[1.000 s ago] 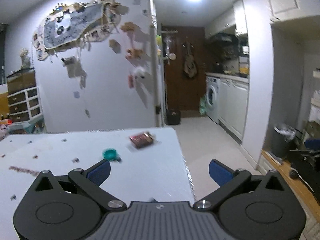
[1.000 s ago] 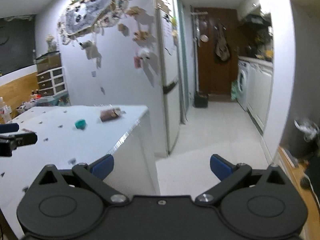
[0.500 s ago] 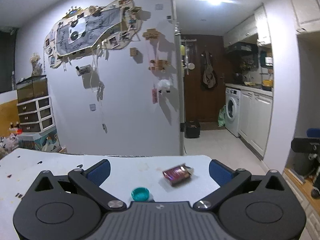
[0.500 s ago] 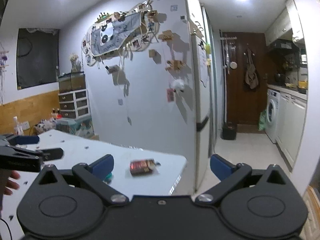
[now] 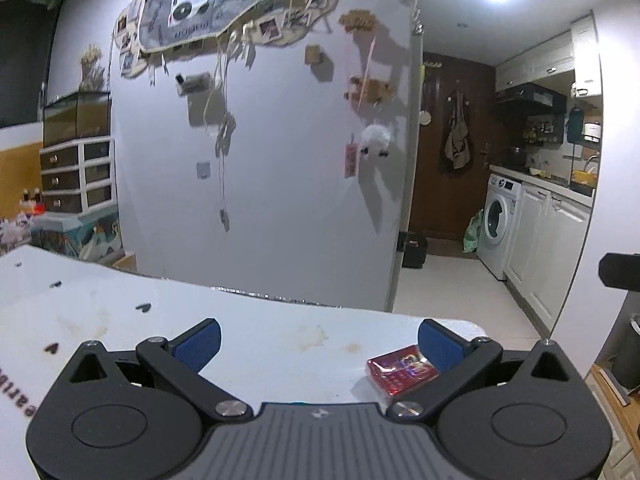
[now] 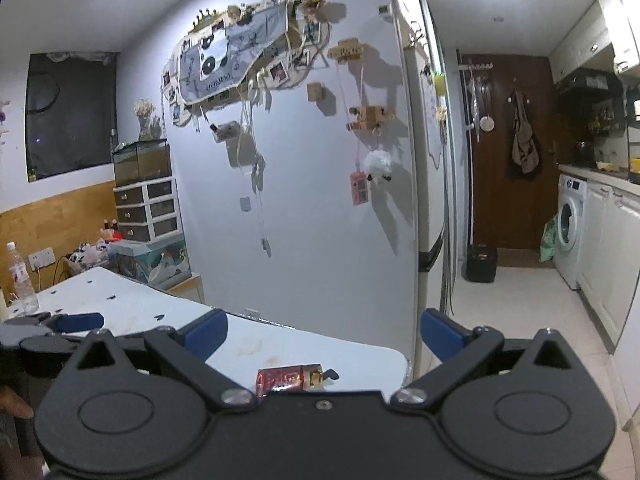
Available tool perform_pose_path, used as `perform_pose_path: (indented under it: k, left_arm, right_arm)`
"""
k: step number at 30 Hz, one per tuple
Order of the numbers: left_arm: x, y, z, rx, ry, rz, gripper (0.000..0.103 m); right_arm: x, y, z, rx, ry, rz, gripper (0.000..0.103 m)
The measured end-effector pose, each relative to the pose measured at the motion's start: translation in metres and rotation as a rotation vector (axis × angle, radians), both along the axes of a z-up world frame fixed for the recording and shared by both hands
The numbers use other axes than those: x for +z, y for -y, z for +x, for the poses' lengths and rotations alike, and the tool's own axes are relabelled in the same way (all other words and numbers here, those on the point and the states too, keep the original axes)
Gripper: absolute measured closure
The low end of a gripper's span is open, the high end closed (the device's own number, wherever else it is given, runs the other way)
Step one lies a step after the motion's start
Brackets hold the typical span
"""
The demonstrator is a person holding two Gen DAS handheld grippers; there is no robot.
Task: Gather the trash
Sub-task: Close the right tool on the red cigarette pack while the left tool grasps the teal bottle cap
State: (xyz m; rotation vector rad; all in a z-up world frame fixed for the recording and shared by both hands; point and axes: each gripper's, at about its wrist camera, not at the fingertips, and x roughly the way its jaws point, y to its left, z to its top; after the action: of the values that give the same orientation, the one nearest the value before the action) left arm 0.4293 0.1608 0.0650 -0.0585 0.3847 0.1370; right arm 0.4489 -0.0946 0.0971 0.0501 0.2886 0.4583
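I see one red packet (image 5: 401, 373) lying near the white counter's (image 5: 260, 344) right corner, just inside my left claw's (image 5: 318, 342) spread fingers; my right claw (image 6: 322, 330) also gapes, empty.

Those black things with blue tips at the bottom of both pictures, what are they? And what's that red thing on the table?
They are tongs that a person holds, one in each hand, with a camera on each looking forward. One picture comes from the left tongs, the other from the right tongs. Both are wide open and hold nothing. In front of them is a white table with a few stains. The red thing is a small shiny packet, lying flat near the table's far corner; it shows in the right picture too. It looks like trash to pick up. A water bottle stands at the far left.
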Motion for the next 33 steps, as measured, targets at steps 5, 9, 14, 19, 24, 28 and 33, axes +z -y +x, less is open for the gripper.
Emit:
perform_pose_path:
  k: [5,9,14,19,24,28,33]
  left_arm:
    - [-0.020,-0.011,0.021,-0.014,-0.063,-0.014,0.000]
    - [-0.039,-0.020,0.031,-0.018,-0.132,-0.026,0.000]
    - [-0.062,-0.029,0.042,-0.034,-0.213,-0.052,0.000]
    - [-0.080,-0.030,0.050,-0.037,-0.260,-0.057,0.000]
    - [-0.089,-0.036,0.054,-0.028,-0.275,-0.074,0.000]
    - [-0.098,-0.034,0.059,-0.038,-0.302,-0.083,0.000]
    - [-0.103,-0.030,0.062,-0.029,-0.309,-0.046,0.000]
  right_arm:
    - [-0.016,-0.025,0.036,0.019,-0.033,-0.035,0.000]
    - [-0.033,-0.045,0.061,0.020,-0.083,-0.050,0.000]
    - [-0.057,-0.073,0.090,0.044,-0.187,-0.075,0.000]
    - [-0.086,-0.104,0.111,0.088,-0.266,-0.143,0.000]
    - [-0.109,-0.126,0.128,0.092,-0.306,-0.208,0.000]
    - [-0.121,-0.135,0.141,0.091,-0.353,-0.227,0.000]
    - [-0.130,-0.141,0.145,0.094,-0.354,-0.267,0.000]
